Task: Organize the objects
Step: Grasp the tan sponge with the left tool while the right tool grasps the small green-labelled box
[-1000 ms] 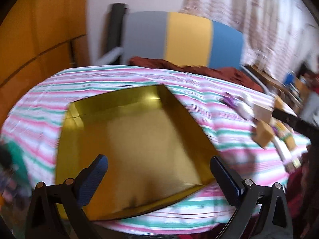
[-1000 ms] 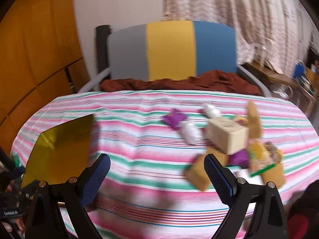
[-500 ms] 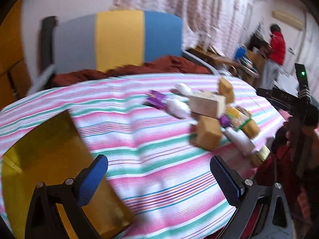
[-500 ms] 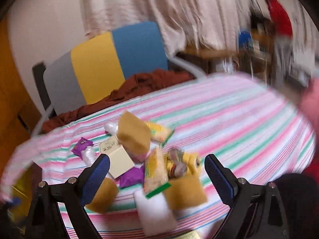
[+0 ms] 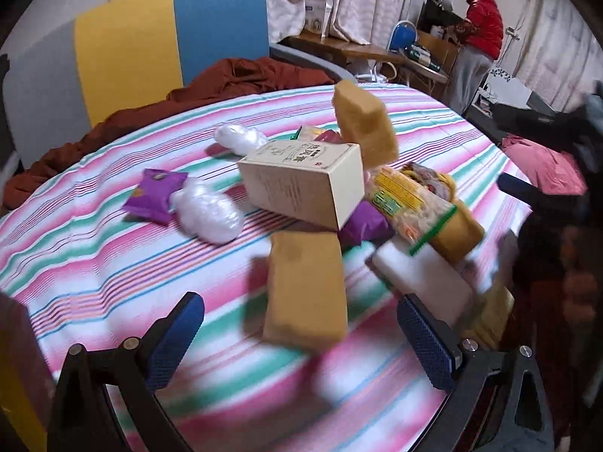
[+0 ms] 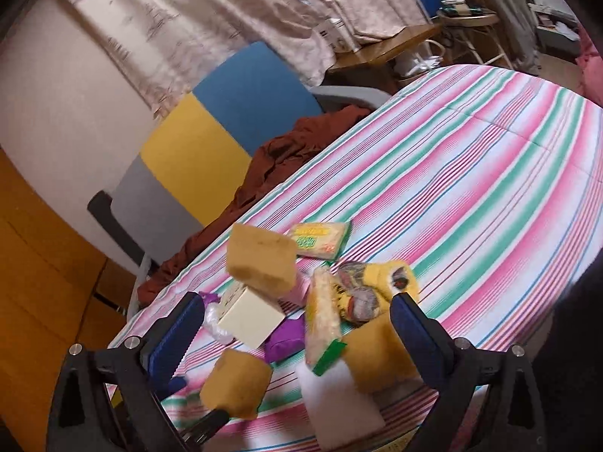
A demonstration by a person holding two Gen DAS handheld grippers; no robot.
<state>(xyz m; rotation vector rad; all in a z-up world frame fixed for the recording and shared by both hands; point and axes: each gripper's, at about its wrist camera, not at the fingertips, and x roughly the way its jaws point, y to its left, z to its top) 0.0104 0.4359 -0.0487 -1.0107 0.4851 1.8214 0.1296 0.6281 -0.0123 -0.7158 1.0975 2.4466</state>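
Counter (image 5: 94,263), striped cloth: clutter heaped toward its 3 o'clock half in the left wrist view. Cream box (image 5: 301,184) lies tilted atop the pile. Tan sponge (image 5: 307,290) rests at 12 o'clock of the left claw (image 5: 301,333), just beside it, long axis pointing away. Left claw spread, empty. Right claw (image 6: 294,339) spread, empty, over the pile. Judged: left claw nearer the sponge.

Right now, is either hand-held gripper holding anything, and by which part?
Nothing is held. The left hand-held gripper is open above the nearest yellow sponge, and the right hand-held gripper is open over the pile of items.
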